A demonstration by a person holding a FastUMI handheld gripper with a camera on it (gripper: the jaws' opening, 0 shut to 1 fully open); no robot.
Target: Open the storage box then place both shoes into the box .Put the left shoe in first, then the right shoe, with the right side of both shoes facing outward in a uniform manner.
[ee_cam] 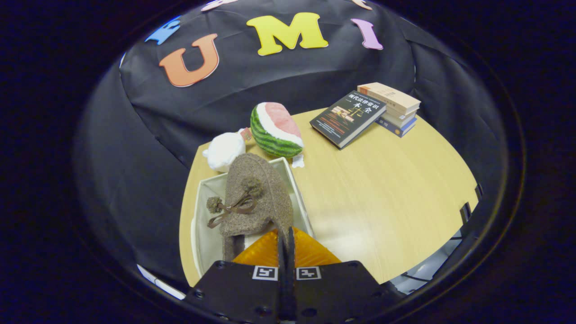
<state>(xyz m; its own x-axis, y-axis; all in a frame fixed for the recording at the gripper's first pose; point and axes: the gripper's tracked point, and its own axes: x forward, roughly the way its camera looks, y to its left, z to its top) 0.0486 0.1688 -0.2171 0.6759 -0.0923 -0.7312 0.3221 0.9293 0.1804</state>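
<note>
Shoe (258,198) of brown felt-like cloth hangs at the tip of the gripper (285,245), over the open storage box (299,189). It is a soft slipper type with a rounded toe that points away from the fingers. On its upper side there is a thin brown ribbon tied in a bow, and two small fuzzy pompoms are at the ends of the ribbon. The heel edge of the shoe goes down between the two fingers (310,254). The jaws are pressed almost fully together, with only a thin dark line between them, and both fingers pinch the cloth of the heel.

The box is pale, with cream walls, and its top is open. It stands on a light wooden table (387,198), directly under the shoe. The shoe covers most of the middle of the box, so I cannot tell what lies on the bottom there.

Just beyond the box are a white plush toy (223,150) and a plush watermelon slice (275,129), side by side. Farther away on the table is a stack of books (392,108), and a dark book (347,118) leans against it.
</note>
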